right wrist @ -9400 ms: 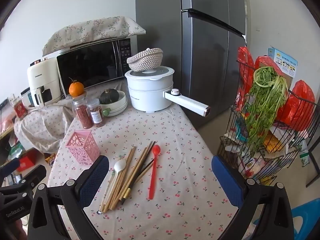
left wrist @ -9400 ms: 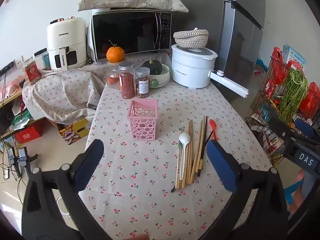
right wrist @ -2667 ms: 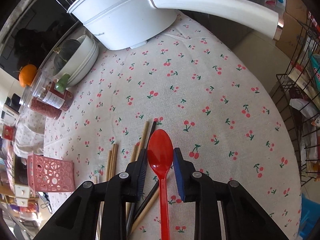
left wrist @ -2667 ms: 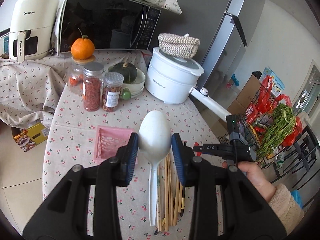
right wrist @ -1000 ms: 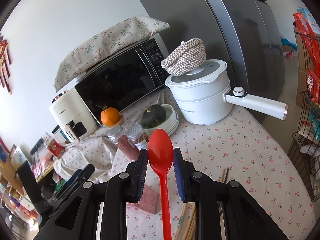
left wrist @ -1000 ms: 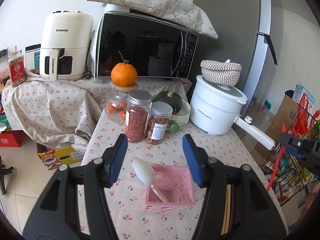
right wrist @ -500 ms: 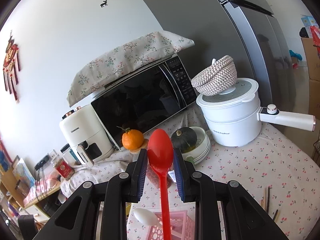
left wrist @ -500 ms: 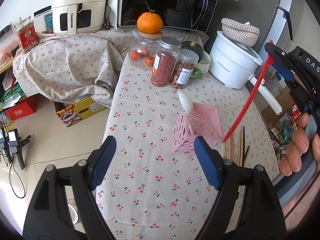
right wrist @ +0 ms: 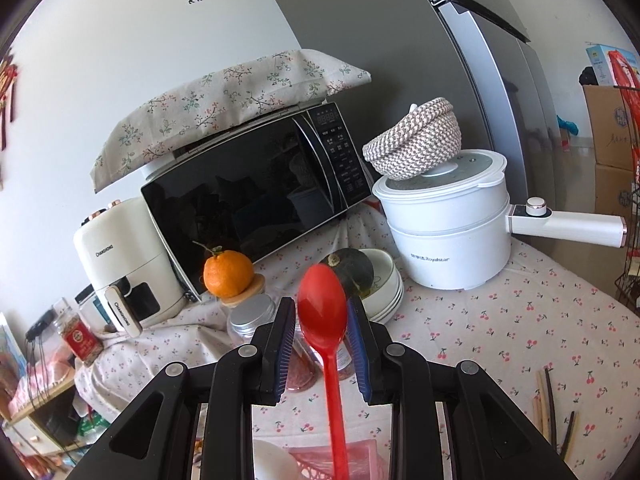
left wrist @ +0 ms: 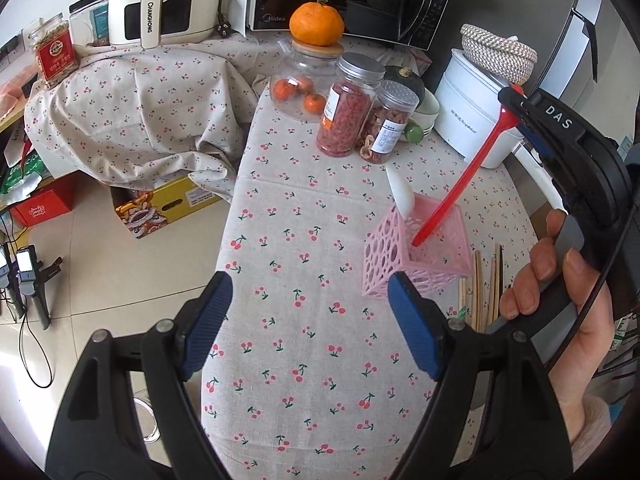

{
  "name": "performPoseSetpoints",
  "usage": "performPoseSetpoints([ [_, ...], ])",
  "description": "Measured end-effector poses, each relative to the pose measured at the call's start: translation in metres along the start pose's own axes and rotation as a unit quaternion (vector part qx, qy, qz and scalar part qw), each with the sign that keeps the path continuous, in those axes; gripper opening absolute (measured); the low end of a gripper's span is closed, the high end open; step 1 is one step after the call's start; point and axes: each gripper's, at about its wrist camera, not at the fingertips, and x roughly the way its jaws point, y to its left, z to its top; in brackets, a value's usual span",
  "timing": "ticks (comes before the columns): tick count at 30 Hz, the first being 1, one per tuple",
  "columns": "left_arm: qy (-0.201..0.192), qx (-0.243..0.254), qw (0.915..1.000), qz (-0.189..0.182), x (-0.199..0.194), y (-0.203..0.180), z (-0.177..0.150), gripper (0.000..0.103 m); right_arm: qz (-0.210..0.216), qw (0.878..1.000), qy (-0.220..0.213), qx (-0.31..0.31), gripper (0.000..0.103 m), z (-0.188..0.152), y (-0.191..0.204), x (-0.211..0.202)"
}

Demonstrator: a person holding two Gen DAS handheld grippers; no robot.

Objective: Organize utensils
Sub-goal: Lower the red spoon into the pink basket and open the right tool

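**Right wrist view: red spoon going down into the pink basket**

Right wrist view shows the right claw (right wrist: 320,330) pinching the bowl of the red plastic spoon (right wrist: 323,312) between its blue pads, with the handle hanging down. In the left wrist view the tip of this handle is already inside the pink perforated plastic basket (left wrist: 416,258), beside the white plastic spoon (left wrist: 400,192) that leans on the far rim.

To do this step well, I think the person should lower the handle until it meets the basket floor, and only then let the pads go apart, so the spoon does not tip out or push the light basket over. The left claw (left wrist: 310,320) is spread wide and holds nothing; it hangs above the cloth just in front of the basket and could steady it if needed. Several wooden chopsticks (left wrist: 478,288) lie on the desk just right of the basket and are not yet put away.

The desk (left wrist: 304,360) is covered with a cherry-print cloth. At its far side stand two jars with metal lids (left wrist: 356,104), a glass pot with an orange on top (left wrist: 316,24), a white electric pot (right wrist: 448,232), a black microwave (right wrist: 256,192) and a white air fryer (right wrist: 124,260). A grey fridge is behind.
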Motion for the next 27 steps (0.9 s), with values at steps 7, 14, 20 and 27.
performPoseSetpoints([
  [7,0.004,0.014,0.9998,-0.013,0.0,-0.011,-0.004,0.08,0.033,0.998,0.047,-0.025,0.042,0.004,-0.006,-0.021],
  [14,0.022,0.013,0.9984,-0.05,0.004,-0.024,-0.01,0.082,0.019,0.992,0.121,-0.028,0.062,0.021,-0.04,-0.05],
  [20,0.038,0.019,0.9964,-0.074,0.006,-0.041,-0.02,0.089,-0.028,0.979,0.195,-0.048,0.072,0.02,-0.078,-0.065],
  [27,0.067,0.029,0.9942,-0.079,0.016,-0.057,-0.031,0.091,-0.07,0.964,0.254,-0.036,0.076,-0.002,-0.128,-0.07],
])
